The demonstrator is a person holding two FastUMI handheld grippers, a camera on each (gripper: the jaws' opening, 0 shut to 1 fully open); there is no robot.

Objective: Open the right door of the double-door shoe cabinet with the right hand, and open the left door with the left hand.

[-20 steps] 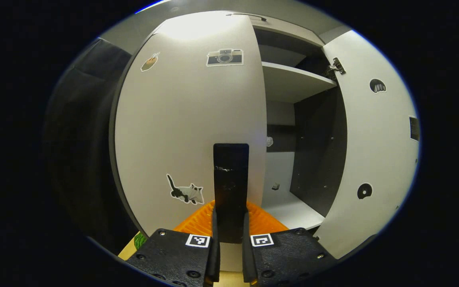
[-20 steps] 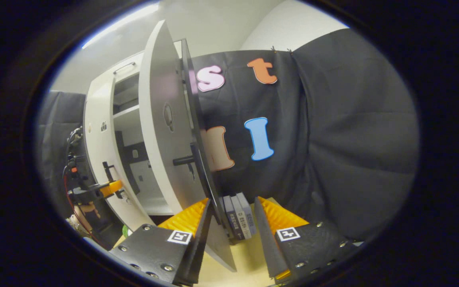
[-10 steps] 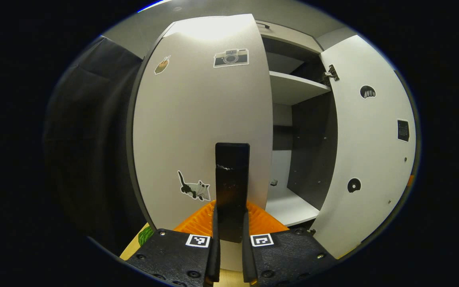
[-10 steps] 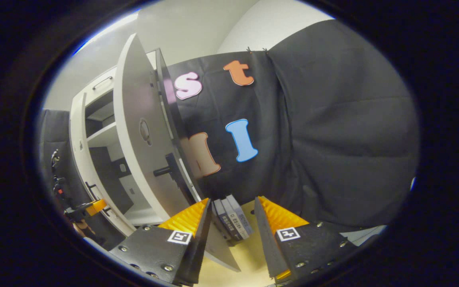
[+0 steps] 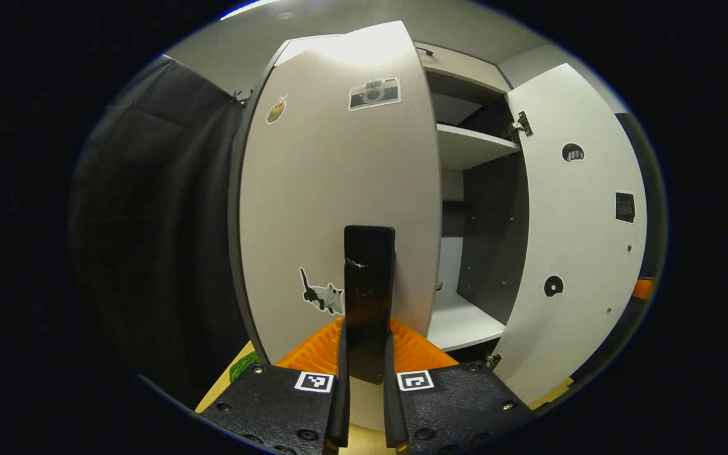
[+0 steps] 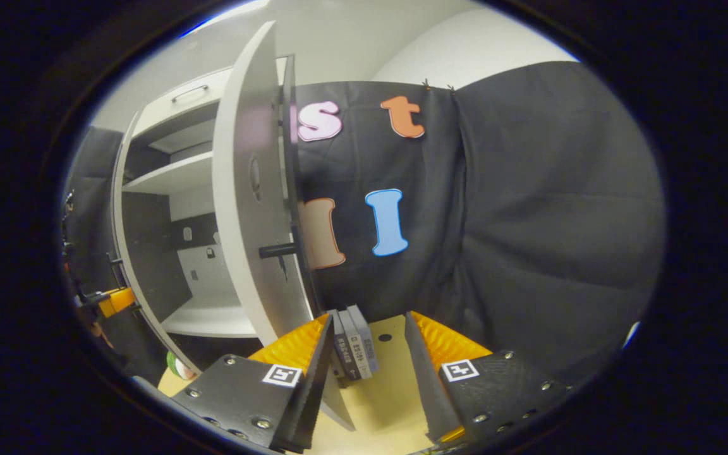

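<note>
White double-door shoe cabinet (image 5: 465, 145) stood with both doors swung out from its shelves.

Its left door (image 5: 339, 189), a pale panel carrying camera and cat stickers, was partly open, and its tall black bar handle (image 5: 369, 297) was pinched between the pressed-together fingers of the left gripper (image 5: 367, 379). Right door (image 6: 241, 208), white inside, hung wide open, edge-on in the right gripper view, its short black handle (image 6: 277, 251) apart from the right gripper (image 6: 364, 363), whose fingers were spread and empty over pale wooden floor (image 6: 383, 392), near upright grey books (image 6: 354, 344).
</note>
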